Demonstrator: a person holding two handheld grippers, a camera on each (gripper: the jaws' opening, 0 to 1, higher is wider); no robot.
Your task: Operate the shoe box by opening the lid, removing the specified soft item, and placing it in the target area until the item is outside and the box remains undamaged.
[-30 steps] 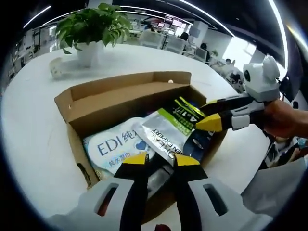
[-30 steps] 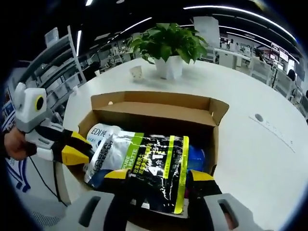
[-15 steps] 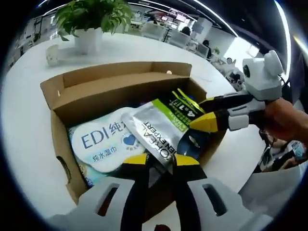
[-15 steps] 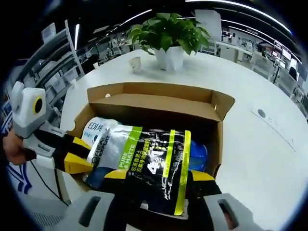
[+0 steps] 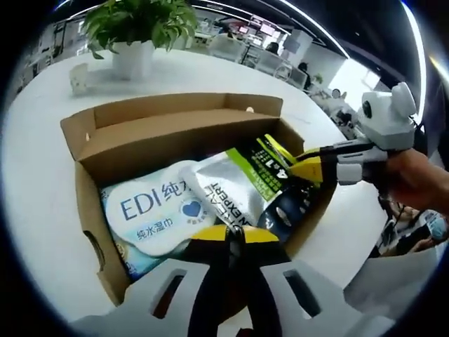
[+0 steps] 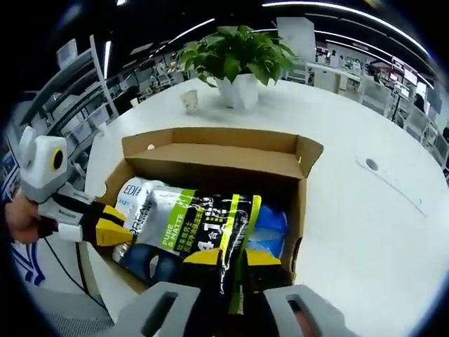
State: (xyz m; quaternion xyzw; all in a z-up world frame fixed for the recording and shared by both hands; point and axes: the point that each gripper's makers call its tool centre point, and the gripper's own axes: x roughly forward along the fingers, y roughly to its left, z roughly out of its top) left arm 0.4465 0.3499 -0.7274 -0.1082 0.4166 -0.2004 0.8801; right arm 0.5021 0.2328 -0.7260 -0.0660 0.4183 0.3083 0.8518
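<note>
While the right tongs (image 6: pixel 223 258) clamp the "PURE & MATTE" pouch (image 6: pixel 191 226), left tongs (image 5: pixel 234 232) sit closed.

"EDI" on white wipes pack (image 5: pixel 156 210); "PURE & MATTE" on silver-black pouch (image 6: pixel 184 235).

Left gripper view: looks down and forward from close above one long side of the open shoe box (image 5: pixel 175 133), potted plant (image 5: pixel 137 31) at upper left. Right gripper view: close above the box's (image 6: pixel 217 151) near corner, plant (image 6: pixel 235 63) at upper centre. Both views share the box interior, white table (image 6: pixel 351 210) and plant.
</note>
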